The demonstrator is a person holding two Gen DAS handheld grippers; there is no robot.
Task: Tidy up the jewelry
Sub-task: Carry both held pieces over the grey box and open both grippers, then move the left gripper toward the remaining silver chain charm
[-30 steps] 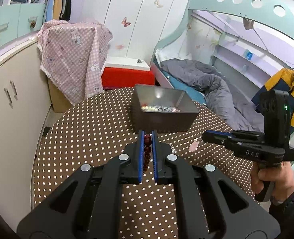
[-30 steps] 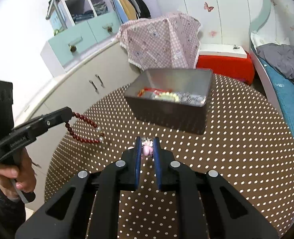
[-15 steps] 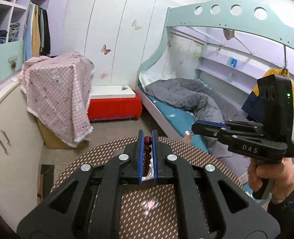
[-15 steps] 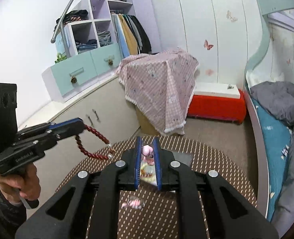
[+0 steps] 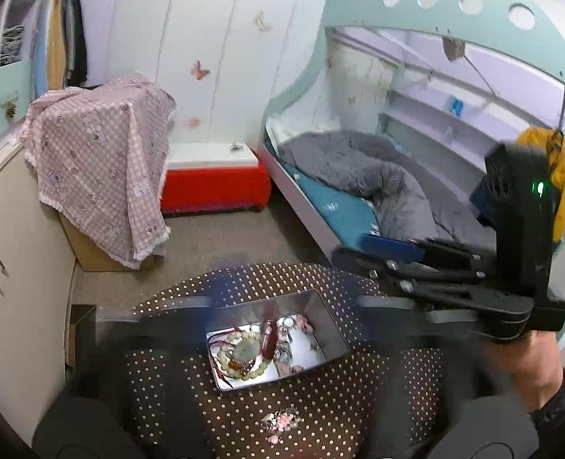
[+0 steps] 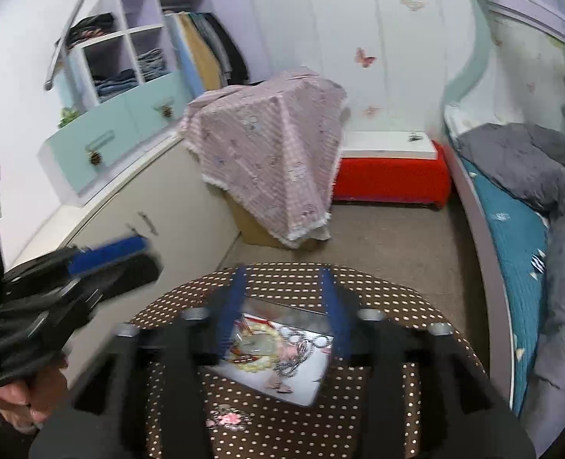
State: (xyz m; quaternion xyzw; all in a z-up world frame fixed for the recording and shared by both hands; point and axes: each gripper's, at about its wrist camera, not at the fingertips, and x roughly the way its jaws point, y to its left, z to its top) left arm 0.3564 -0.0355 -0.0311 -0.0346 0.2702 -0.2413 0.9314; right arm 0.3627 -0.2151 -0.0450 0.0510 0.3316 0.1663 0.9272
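Both tools over the tin (image 5: 332, 321) near the tabletop's (image 5: 378, 390) far edge. Right tool (image 6: 282, 306) wide open, empty. Left tool (image 5: 275, 306) blurred, apparently spread; red beads (image 5: 269, 334) dropping into tin. Pink clip (image 5: 280, 420) lies on tabletop outside tin, nearer side — likely next.

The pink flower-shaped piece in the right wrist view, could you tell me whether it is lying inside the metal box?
No, the pink flower piece lies on the dotted tablecloth in front of the metal box, outside its near wall.
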